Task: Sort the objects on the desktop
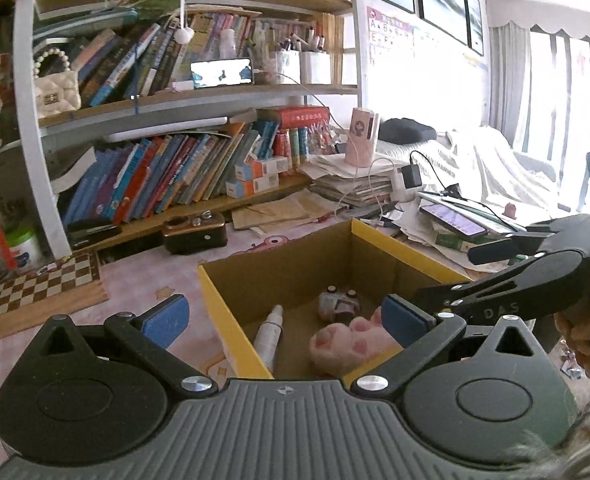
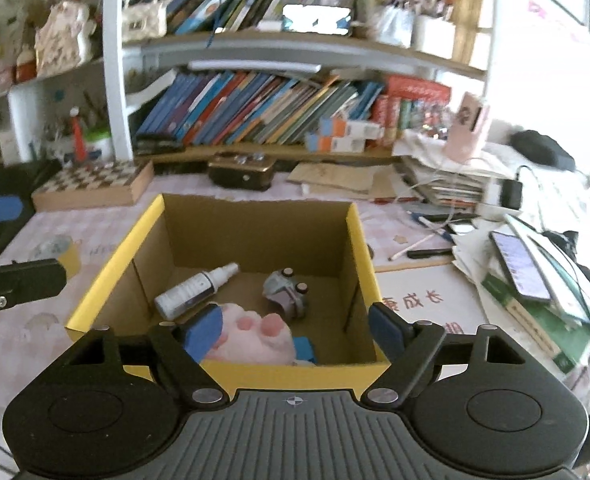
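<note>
A cardboard box with a yellow rim [image 1: 211,284] [image 2: 115,256] stands on the desk. Inside lie a white spray bottle [image 1: 270,336] [image 2: 195,290], a grey toy car [image 1: 337,305] [image 2: 287,292] and a pink plush paw [image 1: 341,344] [image 2: 251,336]. A small blue item [image 2: 305,349] lies beside the paw. My left gripper [image 1: 285,322] is open and empty over the box's near-left corner. My right gripper [image 2: 297,330] is open and empty above the box's near edge; its arm also shows in the left wrist view [image 1: 535,276].
A chessboard box [image 1: 43,288] [image 2: 95,184], a brown box [image 1: 195,232] [image 2: 241,172], a tape roll [image 2: 61,252], pens [image 2: 419,246], paper stacks and a phone [image 1: 453,219] [image 2: 519,266] lie around. Bookshelves stand behind.
</note>
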The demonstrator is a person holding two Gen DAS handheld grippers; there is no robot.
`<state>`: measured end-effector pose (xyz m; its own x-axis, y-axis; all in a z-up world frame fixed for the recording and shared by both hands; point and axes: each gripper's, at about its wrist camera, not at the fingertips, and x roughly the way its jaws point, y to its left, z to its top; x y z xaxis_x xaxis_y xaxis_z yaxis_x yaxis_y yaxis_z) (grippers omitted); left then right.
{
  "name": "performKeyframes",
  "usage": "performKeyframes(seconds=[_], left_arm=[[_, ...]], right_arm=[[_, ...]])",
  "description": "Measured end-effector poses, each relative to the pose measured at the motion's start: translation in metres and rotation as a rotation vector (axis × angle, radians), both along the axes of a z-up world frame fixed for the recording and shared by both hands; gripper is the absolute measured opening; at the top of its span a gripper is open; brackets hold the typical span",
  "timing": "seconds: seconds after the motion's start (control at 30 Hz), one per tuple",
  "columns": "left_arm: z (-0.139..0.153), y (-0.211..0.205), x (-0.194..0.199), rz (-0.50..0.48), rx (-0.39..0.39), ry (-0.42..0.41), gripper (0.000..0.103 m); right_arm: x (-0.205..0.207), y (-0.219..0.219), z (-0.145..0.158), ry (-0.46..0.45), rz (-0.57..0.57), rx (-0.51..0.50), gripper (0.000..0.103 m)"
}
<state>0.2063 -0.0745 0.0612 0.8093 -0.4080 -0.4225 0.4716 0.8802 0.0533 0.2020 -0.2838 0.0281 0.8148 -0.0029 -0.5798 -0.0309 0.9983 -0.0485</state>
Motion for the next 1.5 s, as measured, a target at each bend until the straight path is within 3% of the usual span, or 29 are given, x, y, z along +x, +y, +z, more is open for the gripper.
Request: performKeyframes(seconds=[0.3,0.77,1.1,1.37,1.5], left_arm=[[-0.006,0.021,-0.042,0.019,-0.022,-0.008,0.103],[-0.027,0.068,-0.119,0.074,-0.024,0.045,0.103],[-0.046,0.107,-0.157,0.183,-0.021,0.126,0.103],[-0.066,0.127,-0.168,0.273,0.007,0.240,0.103],[-0.064,0.133,-0.171,0.297,-0.006,0.239,0.103]], right_arm=[[-0.050,0.011,-0.002,-0.080,-0.070,0.019,0.084],[-0.131,0.061,-0.028,-0.047,-0.137,0.093,0.084],[-0.172,0.093,-0.045,0.002,-0.124,0.117,0.084],[-0.182,0.125,-0.054,0.049,-0.010,0.100,0.084],[-0.186,0.133,-0.052,0.047,0.024,0.090,0.084]])
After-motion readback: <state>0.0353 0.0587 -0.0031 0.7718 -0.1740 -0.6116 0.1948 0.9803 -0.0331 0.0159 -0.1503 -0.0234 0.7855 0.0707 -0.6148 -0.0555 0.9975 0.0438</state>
